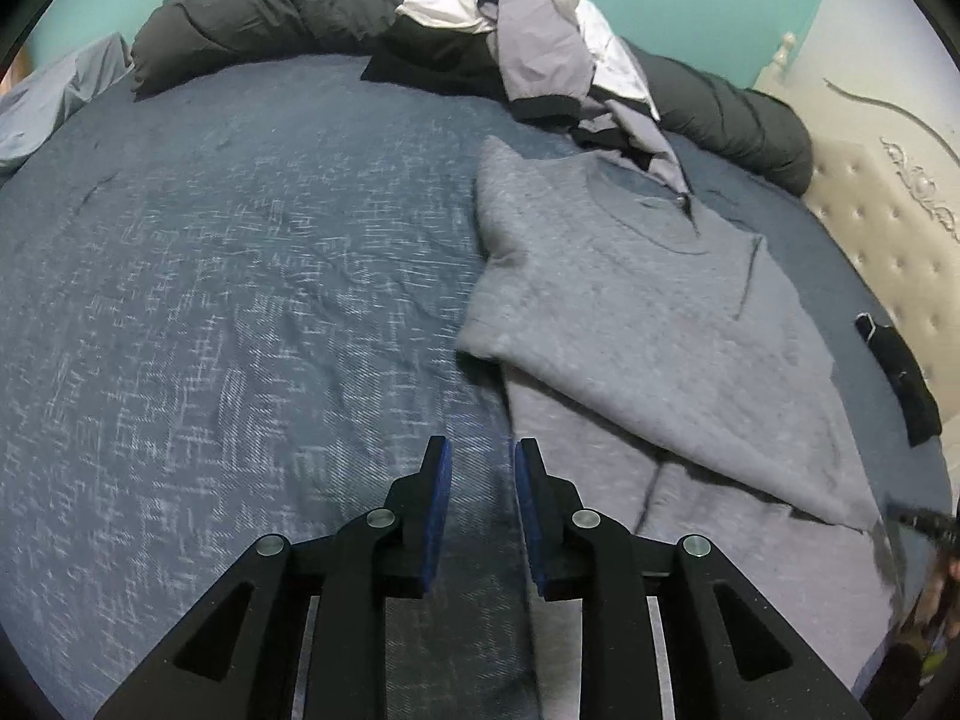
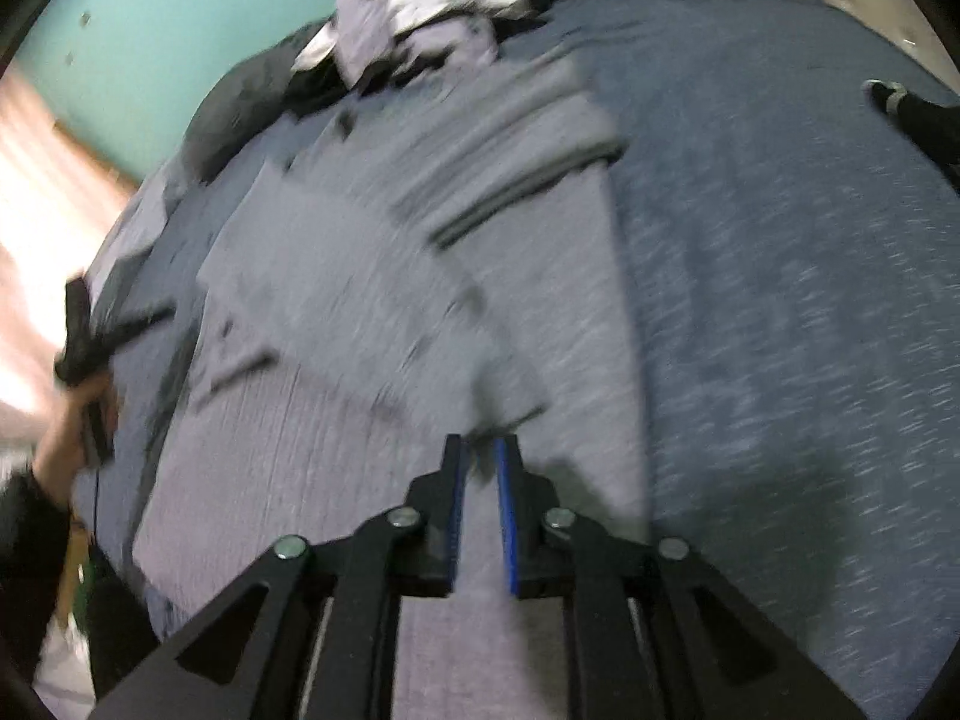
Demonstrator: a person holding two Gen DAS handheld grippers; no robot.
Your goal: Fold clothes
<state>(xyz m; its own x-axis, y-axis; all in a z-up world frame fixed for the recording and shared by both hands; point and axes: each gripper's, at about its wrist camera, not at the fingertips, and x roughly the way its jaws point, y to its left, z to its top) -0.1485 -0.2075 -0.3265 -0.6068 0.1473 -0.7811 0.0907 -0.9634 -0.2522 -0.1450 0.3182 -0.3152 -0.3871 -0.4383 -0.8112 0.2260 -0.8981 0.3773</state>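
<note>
A grey sweatshirt point(image 1: 630, 312) lies flat on the blue bedspread point(image 1: 240, 270), neckline toward the far side, one layer folded across its lower part. My left gripper point(image 1: 483, 450) hovers over the bedspread just left of the sweatshirt's edge, jaws apart and nothing between them. In the blurred right wrist view, the right gripper point(image 2: 480, 447) is low over the sweatshirt point(image 2: 372, 300), near a fold. Its jaws stand slightly apart, and only cloth shows behind the gap. A hand holds the left gripper point(image 2: 78, 330) at the sweatshirt's left side.
A pile of lilac, white and black clothes point(image 1: 540, 54) rests against a dark rolled duvet point(image 1: 270, 18) at the far edge. A small black garment point(image 1: 906, 378) lies by the tufted headboard point(image 1: 888, 228). A pale blue pillow point(image 1: 54, 96) is far left.
</note>
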